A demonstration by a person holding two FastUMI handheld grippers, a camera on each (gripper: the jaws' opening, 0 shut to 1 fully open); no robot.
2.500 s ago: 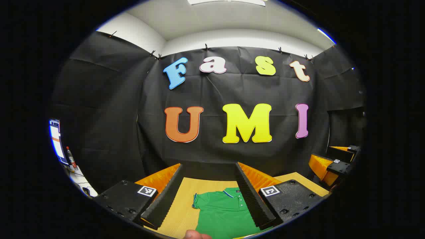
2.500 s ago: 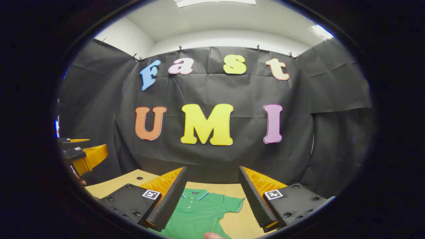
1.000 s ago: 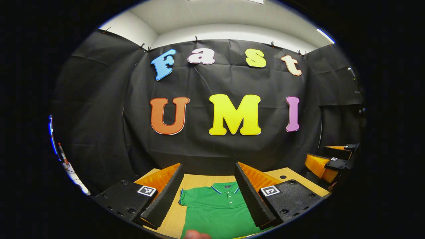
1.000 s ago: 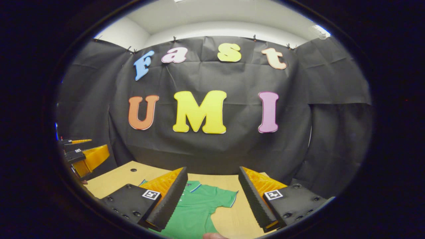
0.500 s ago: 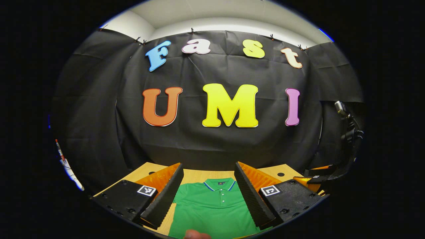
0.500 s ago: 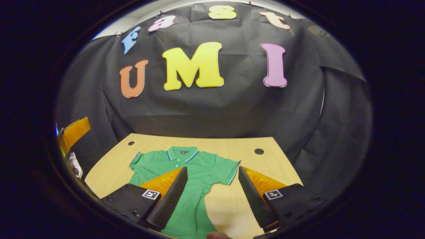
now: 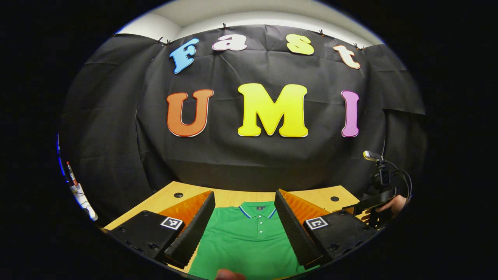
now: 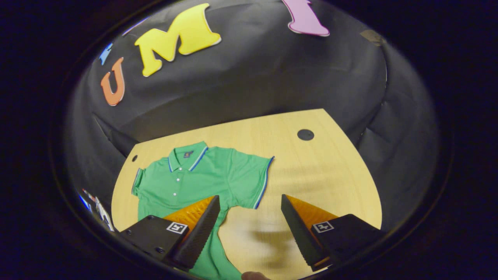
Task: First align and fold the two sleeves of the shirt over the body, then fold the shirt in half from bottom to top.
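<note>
**Approach to first sleeve fold**

Shirt (image 8: pixel 194 179) flat on desk (image 8: pixel 323 171), collar far, both sleeves spread. Right tool (image 8: pixel 249 221) wide open, empty, above right sleeve (image 8: pixel 255 177). Left tool (image 7: pixel 243 223) wide open, empty, over chest. Next, likely: lower, pinch sleeve hem

the left gripper view looks low and level across the table (image 7: pixel 233 197) toward the wall. the right gripper view tilts down from higher up. both share the shirt (image 8: pixel 202 171).
</note>
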